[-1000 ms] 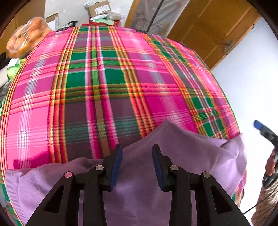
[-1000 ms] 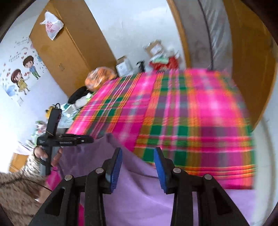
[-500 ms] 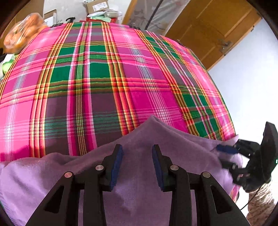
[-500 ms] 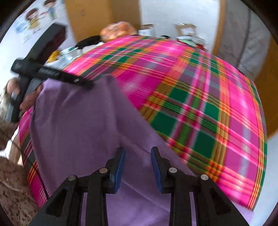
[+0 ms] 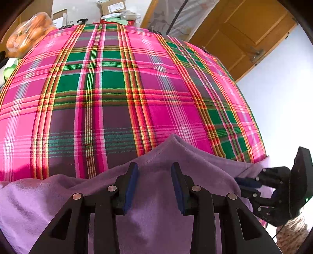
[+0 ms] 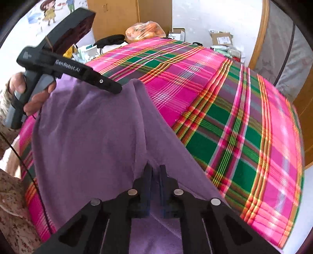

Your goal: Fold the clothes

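Purple garment [image 6: 93, 136] is pinched in the right tool [image 6: 156, 172], while the left tool [image 5: 154, 172] gapes above it.

black left gripper [image 5: 154, 185] with blue-padded jaws, silver screws, white "genrobot.ai" lettering; speckled beige sleeve [image 6: 11, 205]

one purple cloth [image 6: 93, 136]. one plaid cover [image 5: 121, 93] under it, pink and green. two grippers: the left gripper [image 5: 154, 187] and the right gripper [image 6: 155, 175]. one bag of orange things [image 5: 29, 33] at the far edge. cardboard boxes [image 5: 113, 6], at least two (the far clutter blurs together).
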`<state>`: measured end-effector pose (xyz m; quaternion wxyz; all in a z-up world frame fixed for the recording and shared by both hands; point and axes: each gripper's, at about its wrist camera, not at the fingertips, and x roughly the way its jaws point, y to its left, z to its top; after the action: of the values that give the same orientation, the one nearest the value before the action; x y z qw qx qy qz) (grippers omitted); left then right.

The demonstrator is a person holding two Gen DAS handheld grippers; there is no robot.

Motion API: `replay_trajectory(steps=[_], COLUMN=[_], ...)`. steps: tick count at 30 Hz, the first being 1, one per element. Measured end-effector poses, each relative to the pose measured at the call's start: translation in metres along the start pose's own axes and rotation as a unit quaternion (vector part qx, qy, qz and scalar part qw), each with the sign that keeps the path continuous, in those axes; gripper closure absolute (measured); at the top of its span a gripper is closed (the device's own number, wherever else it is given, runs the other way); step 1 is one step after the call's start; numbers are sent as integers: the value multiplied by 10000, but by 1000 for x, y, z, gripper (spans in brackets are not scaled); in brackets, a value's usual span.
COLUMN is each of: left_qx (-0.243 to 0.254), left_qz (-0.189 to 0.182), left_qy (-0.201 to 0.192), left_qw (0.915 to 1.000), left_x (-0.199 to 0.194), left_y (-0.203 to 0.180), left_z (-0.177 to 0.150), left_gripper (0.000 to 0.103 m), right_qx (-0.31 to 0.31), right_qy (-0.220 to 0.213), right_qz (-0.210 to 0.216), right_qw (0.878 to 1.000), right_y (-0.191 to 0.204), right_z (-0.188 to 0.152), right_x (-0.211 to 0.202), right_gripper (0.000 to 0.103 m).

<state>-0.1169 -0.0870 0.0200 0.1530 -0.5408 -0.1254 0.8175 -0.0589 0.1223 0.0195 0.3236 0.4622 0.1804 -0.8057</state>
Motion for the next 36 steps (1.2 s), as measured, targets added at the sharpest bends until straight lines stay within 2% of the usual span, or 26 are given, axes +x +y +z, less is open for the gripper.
replay_trajectory(steps=[3, 5, 7, 8, 13, 17, 19, 21, 22, 29, 36], left_qx=[-45, -67, -80, -83, -112, -137, -125, -126, -124, -120, -99], left_qz=[-18, -28, -31, -27, 3, 41, 18, 3, 11, 57, 177], left_qy=[-15, -41, -64, -62, -71, -49, -66, -72, -63, -54, -149], left_qw=[10000, 10000, 9999, 9999, 9999, 9999, 9999, 9999, 9999, 9999, 9997], left_x=[-1, -2, -2, -2, 1, 4, 3, 3, 4, 7, 11], left_y=[1, 1, 1, 1, 3, 4, 3, 3, 3, 2, 4], left_z=[1, 0, 0, 0, 1, 3, 4, 4, 4, 6, 11], left_gripper=[66, 66, 66, 66, 66, 66, 66, 66, 66, 66, 66], right_qx=[143, 411, 750, 904, 890, 1156, 1048, 963, 948, 839, 730], right_qy=[-241, -530, -635, -627, -326, -329, -468, -570, -563, -516, -469], right_qz=[-321, -678, -799, -708, -730, -504, -377, -159, -178, -309, -440], right_qw=[9991, 9954, 9919, 9914, 9928, 9915, 9927, 9936, 9937, 9947, 9953], right_y=[-5, -16, -31, -36, -31, -38, -38, -34, -31, -14, 4], right_z=[6, 10, 13, 12, 9, 10, 14, 20, 22, 36, 51], right_x=[-8, -18, -21, -19, 4, 2, -3, -5, -3, 15, 33], right_gripper=[101, 101, 102, 102, 102, 101, 99, 92, 87, 80, 79])
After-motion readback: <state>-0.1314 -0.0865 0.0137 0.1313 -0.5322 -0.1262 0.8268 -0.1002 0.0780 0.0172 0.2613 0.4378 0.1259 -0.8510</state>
